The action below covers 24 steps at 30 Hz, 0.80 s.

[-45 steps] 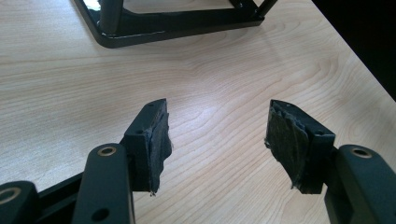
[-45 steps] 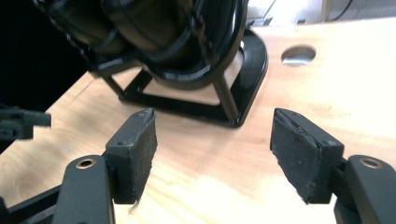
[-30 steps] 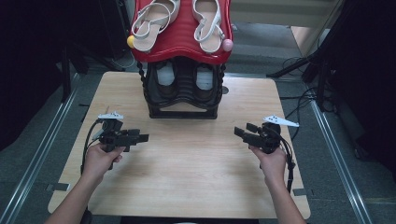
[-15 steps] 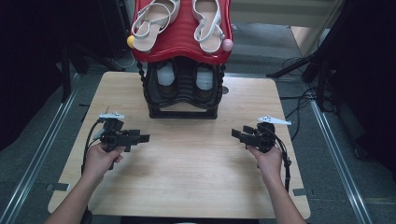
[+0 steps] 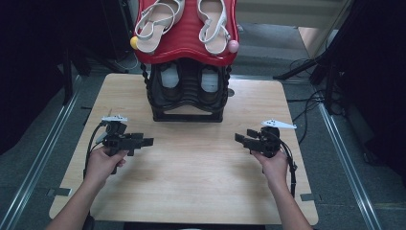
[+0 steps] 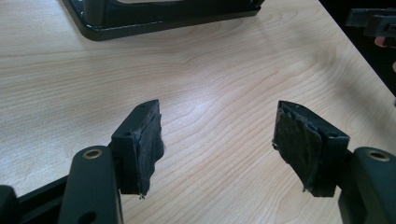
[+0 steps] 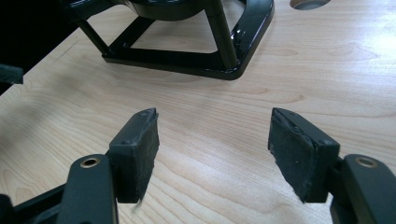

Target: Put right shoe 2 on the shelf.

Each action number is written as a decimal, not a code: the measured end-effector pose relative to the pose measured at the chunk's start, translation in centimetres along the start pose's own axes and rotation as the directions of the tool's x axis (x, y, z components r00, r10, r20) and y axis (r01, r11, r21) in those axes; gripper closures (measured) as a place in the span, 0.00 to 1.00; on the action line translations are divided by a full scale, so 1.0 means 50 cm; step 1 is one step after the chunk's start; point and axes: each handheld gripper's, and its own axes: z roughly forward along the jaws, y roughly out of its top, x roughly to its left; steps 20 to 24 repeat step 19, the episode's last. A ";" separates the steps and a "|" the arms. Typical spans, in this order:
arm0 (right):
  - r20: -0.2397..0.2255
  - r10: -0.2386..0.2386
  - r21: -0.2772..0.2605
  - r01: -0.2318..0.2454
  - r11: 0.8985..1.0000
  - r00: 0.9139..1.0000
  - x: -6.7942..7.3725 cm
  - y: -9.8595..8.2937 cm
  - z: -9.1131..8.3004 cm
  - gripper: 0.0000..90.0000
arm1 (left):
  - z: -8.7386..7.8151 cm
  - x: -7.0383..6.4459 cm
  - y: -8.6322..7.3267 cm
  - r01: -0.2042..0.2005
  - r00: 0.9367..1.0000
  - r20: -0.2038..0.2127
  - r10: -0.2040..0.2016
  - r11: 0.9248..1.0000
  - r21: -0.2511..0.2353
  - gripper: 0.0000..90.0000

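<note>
A black shoe rack stands at the back middle of the wooden table. Its red top tier carries two pale strappy sandals, and a dark pair sits on the tier below. My left gripper hovers low over the table's left side, pointing right, open and empty. My right gripper is over the right side, pointing left, also open and empty. In the left gripper view the open gripper frames bare wood. The right gripper faces the rack's base.
A yellow ball and a pink ball cap the red tier's front corners. A round hole is cut in the table beside the rack. Metal rails run along both sides, and cables lie on the floor to the right.
My right gripper has shifted a little to the left, toward the table's middle. The left gripper has stayed where it was.
</note>
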 end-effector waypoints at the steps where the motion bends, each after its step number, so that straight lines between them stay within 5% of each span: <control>1: 0.000 0.000 0.000 0.000 1.000 1.000 0.000 0.000 0.000 0.39 | 0.001 0.000 0.000 0.000 1.000 -0.001 0.000 1.000 0.001 0.36; 15: 0.022 0.017 0.028 -0.018 0.999 1.000 -0.007 -0.002 0.003 0.38 | 0.009 -0.001 -0.001 0.000 1.000 -0.012 0.000 1.000 0.021 0.33; 19: 0.028 0.002 0.035 -0.003 0.999 1.000 -0.006 -0.003 0.006 0.37 | 0.027 0.004 -0.004 0.023 1.000 -0.020 -0.022 0.996 0.083 0.28; 24: 0.028 0.002 0.035 -0.003 0.999 1.000 -0.006 -0.003 0.006 0.37 | 0.027 0.004 -0.004 0.023 1.000 -0.020 -0.022 0.996 0.083 0.28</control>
